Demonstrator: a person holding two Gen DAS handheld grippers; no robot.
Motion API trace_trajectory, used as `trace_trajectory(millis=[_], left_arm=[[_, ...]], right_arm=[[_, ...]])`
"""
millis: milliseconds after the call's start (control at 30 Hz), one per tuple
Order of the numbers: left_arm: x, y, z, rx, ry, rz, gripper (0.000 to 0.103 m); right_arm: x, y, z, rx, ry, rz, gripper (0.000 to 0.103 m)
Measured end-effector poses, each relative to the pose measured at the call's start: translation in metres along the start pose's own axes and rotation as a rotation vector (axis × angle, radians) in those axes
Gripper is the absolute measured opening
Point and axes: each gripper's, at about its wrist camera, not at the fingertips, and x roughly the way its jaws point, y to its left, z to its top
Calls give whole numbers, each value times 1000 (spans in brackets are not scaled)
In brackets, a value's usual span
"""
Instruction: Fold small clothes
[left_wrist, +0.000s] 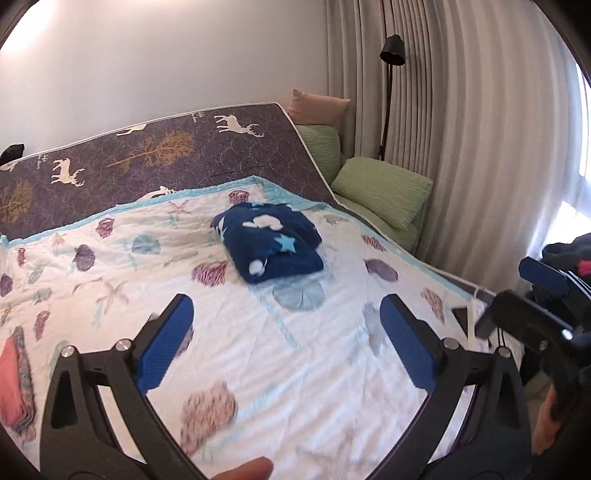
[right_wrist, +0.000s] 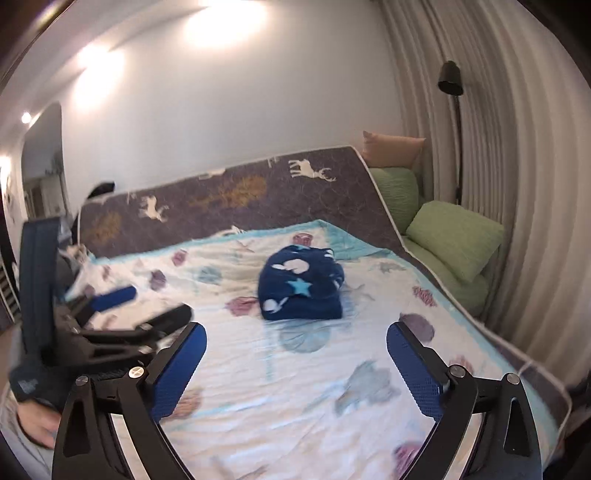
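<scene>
**Folded fleece set down, both tools clear of it**

The navy fleece garment with white clouds and blue stars (left_wrist: 271, 243) lies as a compact folded bundle on the seashell-print quilt (left_wrist: 258, 369), toward the far end of the bed and just short of the quilt's turquoise border. I judge this piece finished. My left tool (left_wrist: 286, 343) is spread wide with nothing between its blue pads, and my right tool (right_wrist: 295, 373) is spread just as wide and equally empty; neither touches the bundle.

To do this step well, I would keep both tools high above the quilt while I bring them away, so a pad does not snag the quilt and drag the bundle open. I would leave the jaws spread, ready for the next garment, and set later pieces clear of this one.

What I cannot make out: the folded pink and grey fabrics (left_wrist: 14, 380) at the left edge of the left wrist view are cut off by the frame, so I cannot tell whether they are finished clothes. A dark thing with a red patch (left_wrist: 576, 258) at the right edge is also clipped and may be more laundry. Both views are blurred near the tools. The bundle's far side and underside are hidden, so I cannot check whether its edges are tucked evenly. Beyond the bed stand green cushions (left_wrist: 384, 192) and a black floor lamp (left_wrist: 391, 51).
</scene>
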Motion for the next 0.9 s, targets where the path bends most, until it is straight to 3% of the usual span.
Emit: trace_trajectory(millis=[133,400,900], left_arm=[[-23,-4,-16,46,-6,69,101],[-44,5,-47,44,16,115,101],[-42,7,-66,16,64,100,101]], right_arm=[[-21,11,-18,40,16,-71,101],[-35,23,-40,51,65,-87,101],[-33,33,-50,28,84,-127,101]])
